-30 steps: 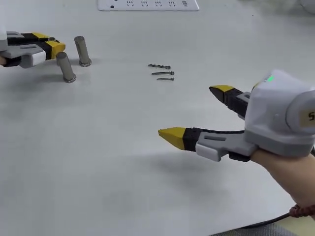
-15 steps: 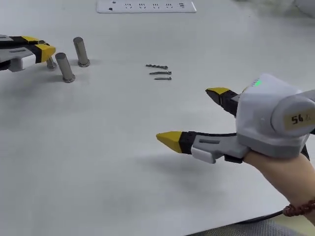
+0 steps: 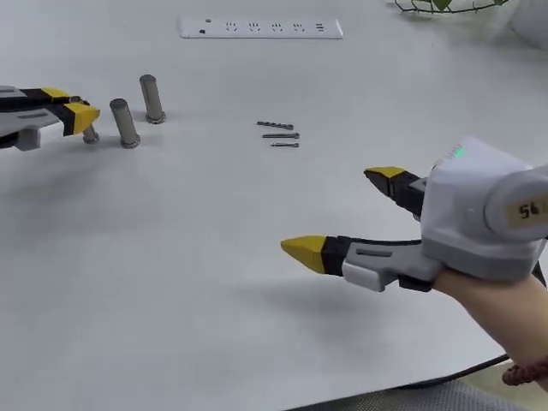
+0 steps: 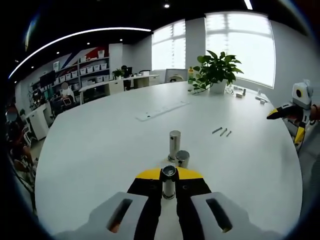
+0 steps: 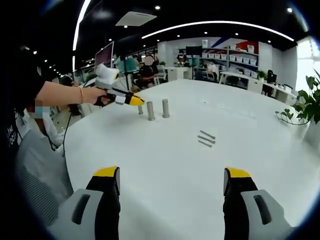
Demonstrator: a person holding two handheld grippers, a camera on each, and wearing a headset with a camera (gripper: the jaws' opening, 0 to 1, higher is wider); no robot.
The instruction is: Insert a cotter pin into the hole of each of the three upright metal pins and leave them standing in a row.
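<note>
Steel metal pins [image 3: 125, 122] — three, upright, grouped on the table [image 3: 188, 282], none yet pinned. Left gripper [image 4: 169, 176] is closed on the nearest metal pin [image 4: 169, 181], likely steadying it for insertion. Cotter pins [image 3: 278, 134] — three, lying loose mid-table, well apart from the uprights. Right gripper [image 5: 171, 175] hangs wide open and empty, probably meant to fetch one.

White table [image 3: 214, 257]: upright metal pins [image 3: 126, 122], three cotter pins [image 3: 279, 134] (side by side), power strip [image 3: 261, 28]
</note>
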